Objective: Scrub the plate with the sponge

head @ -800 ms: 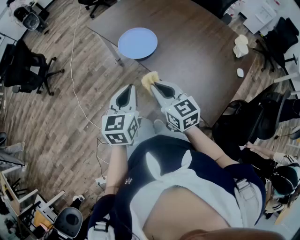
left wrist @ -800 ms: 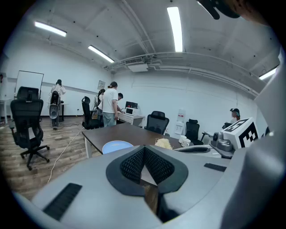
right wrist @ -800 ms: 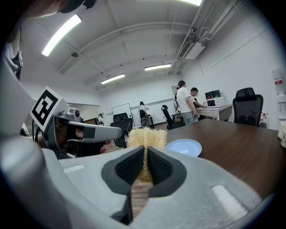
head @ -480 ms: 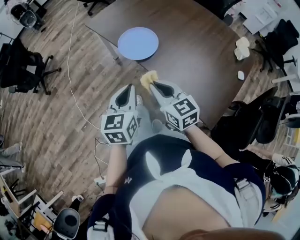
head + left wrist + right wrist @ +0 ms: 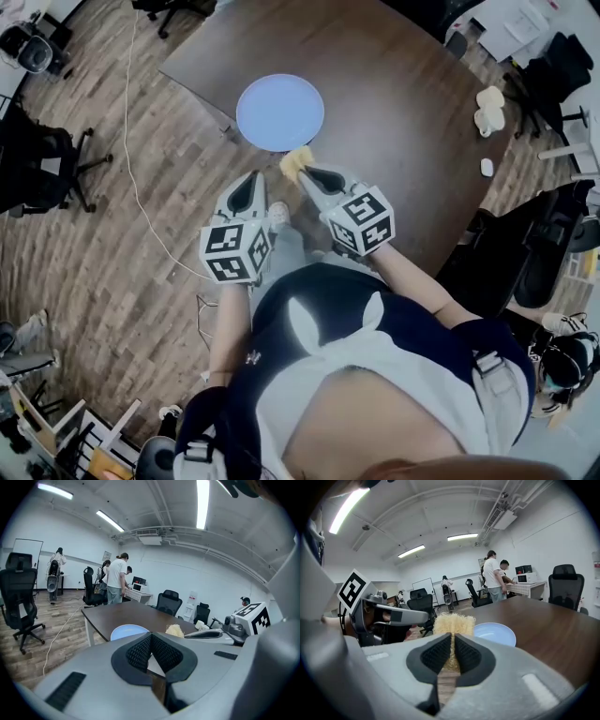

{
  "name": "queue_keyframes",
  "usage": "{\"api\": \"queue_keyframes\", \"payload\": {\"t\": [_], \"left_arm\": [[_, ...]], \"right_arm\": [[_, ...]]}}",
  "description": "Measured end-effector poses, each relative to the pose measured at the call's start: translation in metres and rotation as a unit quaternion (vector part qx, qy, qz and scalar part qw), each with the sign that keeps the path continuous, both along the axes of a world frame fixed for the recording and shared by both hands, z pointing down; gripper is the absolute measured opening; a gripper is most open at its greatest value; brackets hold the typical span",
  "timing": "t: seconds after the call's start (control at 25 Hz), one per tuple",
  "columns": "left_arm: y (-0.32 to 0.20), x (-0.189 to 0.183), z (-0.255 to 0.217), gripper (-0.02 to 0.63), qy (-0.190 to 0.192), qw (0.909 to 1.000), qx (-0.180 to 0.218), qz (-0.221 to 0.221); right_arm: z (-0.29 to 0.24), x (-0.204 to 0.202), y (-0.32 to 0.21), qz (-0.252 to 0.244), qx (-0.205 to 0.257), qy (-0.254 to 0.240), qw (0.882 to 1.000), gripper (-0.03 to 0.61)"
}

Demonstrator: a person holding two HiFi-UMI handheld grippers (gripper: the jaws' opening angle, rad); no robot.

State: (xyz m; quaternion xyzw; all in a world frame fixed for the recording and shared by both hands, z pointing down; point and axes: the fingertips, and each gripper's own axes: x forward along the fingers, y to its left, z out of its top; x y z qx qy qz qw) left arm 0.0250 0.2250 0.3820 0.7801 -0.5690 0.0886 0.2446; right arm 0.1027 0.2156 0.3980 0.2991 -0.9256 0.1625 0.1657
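A light blue plate lies near the front edge of the dark brown table; the same plate shows in the right gripper view and, as plate, in the left gripper view. My right gripper is shut on a yellow sponge, held just short of the plate's near rim; the sponge sticks up from the jaws. My left gripper hangs beside it over the floor, jaws closed with nothing between them.
Cream-coloured objects and a small white item sit at the table's right edge. Office chairs stand on the wooden floor at left and at right. A cable trails across the floor. People stand far off.
Both grippers have come closer to the table; the sponge now sits just below the plate's near rim. The grip on the sponge is unchanged.
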Motion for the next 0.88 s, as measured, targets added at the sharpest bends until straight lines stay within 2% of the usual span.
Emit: {"api": "queue_keyframes", "payload": {"t": [0.24, 0.44, 0.64, 0.88], "left_arm": [[-0.065, -0.044, 0.028, 0.003, 0.020, 0.9989, -0.040, 0.012], [-0.110, -0.064, 0.051, 0.003, 0.027, 0.9964, -0.070, 0.040], [-0.136, -0.073, 0.082, 0.003, 0.021, 0.9930, -0.094, 0.068], [-0.158, -0.080, 0.111, 0.003, 0.027, 0.9899, -0.120, 0.070]], "right_arm": [[0.027, -0.048, -0.055, -0.010, -0.031, 0.030, 0.999, 0.021], [0.050, -0.075, -0.094, -0.008, -0.061, 0.047, 0.997, 0.021], [0.074, -0.084, -0.118, -0.001, -0.077, 0.054, 0.996, 0.021], [0.083, -0.079, -0.154, 0.022, -0.078, 0.069, 0.994, 0.021]]}}
